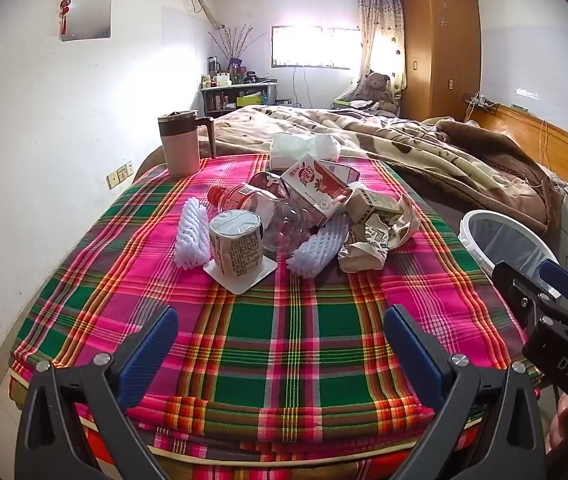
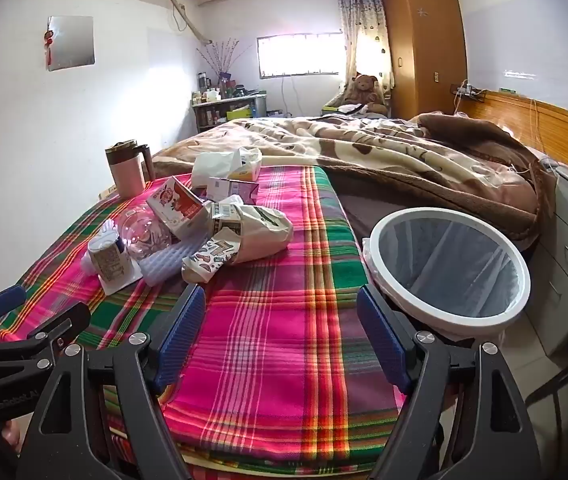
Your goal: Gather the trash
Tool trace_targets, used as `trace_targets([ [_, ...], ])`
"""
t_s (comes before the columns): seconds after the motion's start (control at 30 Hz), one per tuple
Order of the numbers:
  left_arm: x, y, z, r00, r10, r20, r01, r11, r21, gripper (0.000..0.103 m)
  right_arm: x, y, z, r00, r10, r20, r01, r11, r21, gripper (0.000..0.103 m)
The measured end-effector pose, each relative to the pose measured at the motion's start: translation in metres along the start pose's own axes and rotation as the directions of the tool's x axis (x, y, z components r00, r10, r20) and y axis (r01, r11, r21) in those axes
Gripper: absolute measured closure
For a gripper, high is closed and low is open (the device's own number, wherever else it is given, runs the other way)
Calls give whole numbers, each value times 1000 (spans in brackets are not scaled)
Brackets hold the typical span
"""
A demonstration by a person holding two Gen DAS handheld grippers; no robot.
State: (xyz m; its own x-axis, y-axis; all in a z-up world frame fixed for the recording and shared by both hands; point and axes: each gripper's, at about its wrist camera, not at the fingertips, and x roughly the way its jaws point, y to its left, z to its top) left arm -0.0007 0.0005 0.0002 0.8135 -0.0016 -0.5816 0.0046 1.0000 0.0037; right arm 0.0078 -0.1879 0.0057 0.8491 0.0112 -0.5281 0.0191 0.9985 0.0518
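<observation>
Trash pile [image 1: 296,220] on plaid cloth [image 1: 284,340] | right tool [image 1: 540,292] — lettered "DAS"

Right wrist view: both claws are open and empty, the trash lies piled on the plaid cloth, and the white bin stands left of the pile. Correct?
Not quite. The white bin stands right of the trash pile, beside the plaid cloth, as the right wrist view shows. The rest holds: left claw and right claw are open and empty.

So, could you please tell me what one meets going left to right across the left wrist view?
Pink mug → left foam net → upturned paper cup → second foam net → crumpled paper bag → white bin → right gripper.
</observation>
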Motion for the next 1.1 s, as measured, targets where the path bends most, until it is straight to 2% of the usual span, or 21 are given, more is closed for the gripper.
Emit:
trace_targets([
  [0.3,-2,9,-3,1000,-10,2,10,1000,1,0,-5,-1,3,1000,-7,-5,7,1000,6,23],
  [1.1,-3,1,2,1000,2,-1,-2,1000,2,0,-5,-3,2,1000,-12,11,12,1000,2,23],
])
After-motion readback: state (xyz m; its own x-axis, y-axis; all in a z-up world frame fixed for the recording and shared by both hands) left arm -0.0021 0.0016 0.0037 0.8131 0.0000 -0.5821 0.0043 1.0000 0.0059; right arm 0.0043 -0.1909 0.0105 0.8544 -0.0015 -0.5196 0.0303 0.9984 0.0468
